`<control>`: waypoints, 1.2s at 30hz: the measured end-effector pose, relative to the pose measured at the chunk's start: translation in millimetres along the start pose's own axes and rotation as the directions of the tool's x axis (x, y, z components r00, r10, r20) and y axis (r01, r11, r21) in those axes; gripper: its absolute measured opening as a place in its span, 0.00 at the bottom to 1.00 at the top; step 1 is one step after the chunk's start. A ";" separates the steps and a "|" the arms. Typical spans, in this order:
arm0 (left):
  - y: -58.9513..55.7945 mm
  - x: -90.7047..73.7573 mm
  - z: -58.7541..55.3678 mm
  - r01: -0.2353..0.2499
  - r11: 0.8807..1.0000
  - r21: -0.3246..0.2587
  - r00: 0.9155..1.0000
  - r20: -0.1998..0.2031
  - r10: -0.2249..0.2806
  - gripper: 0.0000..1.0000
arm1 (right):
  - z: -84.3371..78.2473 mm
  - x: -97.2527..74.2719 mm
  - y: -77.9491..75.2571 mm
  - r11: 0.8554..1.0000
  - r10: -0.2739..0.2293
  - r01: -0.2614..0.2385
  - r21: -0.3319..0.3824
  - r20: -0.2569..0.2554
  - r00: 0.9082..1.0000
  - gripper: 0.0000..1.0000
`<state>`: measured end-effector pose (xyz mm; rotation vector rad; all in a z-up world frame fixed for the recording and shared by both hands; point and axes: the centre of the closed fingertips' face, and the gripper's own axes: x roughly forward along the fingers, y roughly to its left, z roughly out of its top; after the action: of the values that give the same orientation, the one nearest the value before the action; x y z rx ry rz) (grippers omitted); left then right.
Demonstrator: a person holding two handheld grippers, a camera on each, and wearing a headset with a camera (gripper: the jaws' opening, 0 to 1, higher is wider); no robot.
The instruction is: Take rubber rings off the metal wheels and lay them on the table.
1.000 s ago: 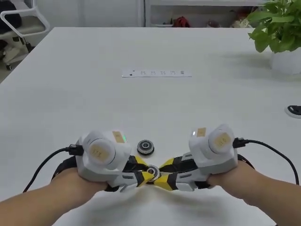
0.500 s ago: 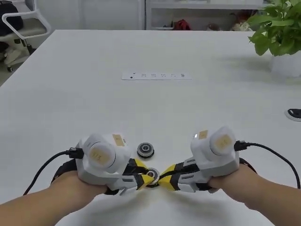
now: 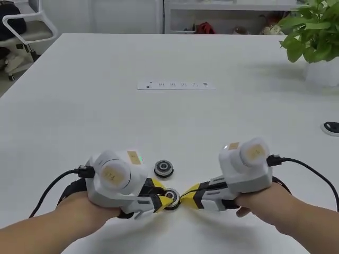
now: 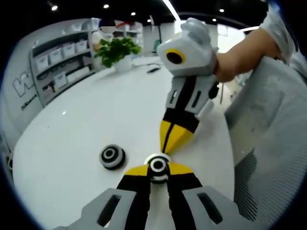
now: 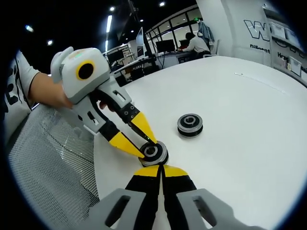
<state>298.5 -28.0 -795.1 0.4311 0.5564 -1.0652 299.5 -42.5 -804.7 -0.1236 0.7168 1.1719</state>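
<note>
Head view: left tool (image 3: 163, 196) is clamping the held wheel (image 3: 170, 198) low over the surface (image 3: 175, 127), at the person's edge. Right tool (image 3: 184, 201) is pointing in from 3 o'clock, jaws pressed together, tips touching the wheel's rim. Spare wheel (image 3: 163, 168) is sitting just beside it at 12 o'clock. Risk as I'm reading it: a sideways pull ends up dragging the whole wheel out of the left grip instead of peeling the ring.

Left gripper view: own jaws are flanking the held wheel (image 4: 158, 166), with a yellow tip on each side. That's a narrow bite on a round, smooth metal body, so it could be twisting or squirting out. Right tool (image 4: 169, 143) is pointing in from 12 o'clock. Spare wheel (image 4: 112, 156) is lying flat at 9 o'clock, showing a black band, pale face and dark hub.

Right gripper view: own jaws are running shut to a fine point at the rubber ring (image 5: 163, 154). Can't tell whether they're nipping any rubber. The ring is looking thin and matte black around a shiny stepped disc, so the tips may be skating off. A freed ring could be springing off the glossy surface edge. Left tool (image 5: 145, 145) is showing at 10 o'clock, spare wheel (image 5: 190, 124) at 1 o'clock.
</note>
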 end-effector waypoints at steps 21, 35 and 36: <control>0.8 0.3 0.5 -0.013 1.000 0.013 1.000 -0.016 0.013 0.12 | 12.0 -1.0 -0.6 0.992 0.008 -0.019 0.128 0.079 0.997 0.00; 0.7 0.0 0.4 -0.018 1.000 0.023 0.999 -0.026 0.018 0.12 | 14.1 0.5 3.1 0.989 0.026 -0.040 0.146 0.090 0.996 0.00; 0.6 0.0 0.5 -0.018 1.000 0.022 0.999 -0.026 0.018 0.12 | 14.4 0.7 3.3 0.988 0.029 -0.042 0.148 0.092 0.995 0.00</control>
<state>299.1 -28.0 -794.6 0.4692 0.5640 -1.0503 303.2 -34.1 -793.0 0.0673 0.7272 1.1462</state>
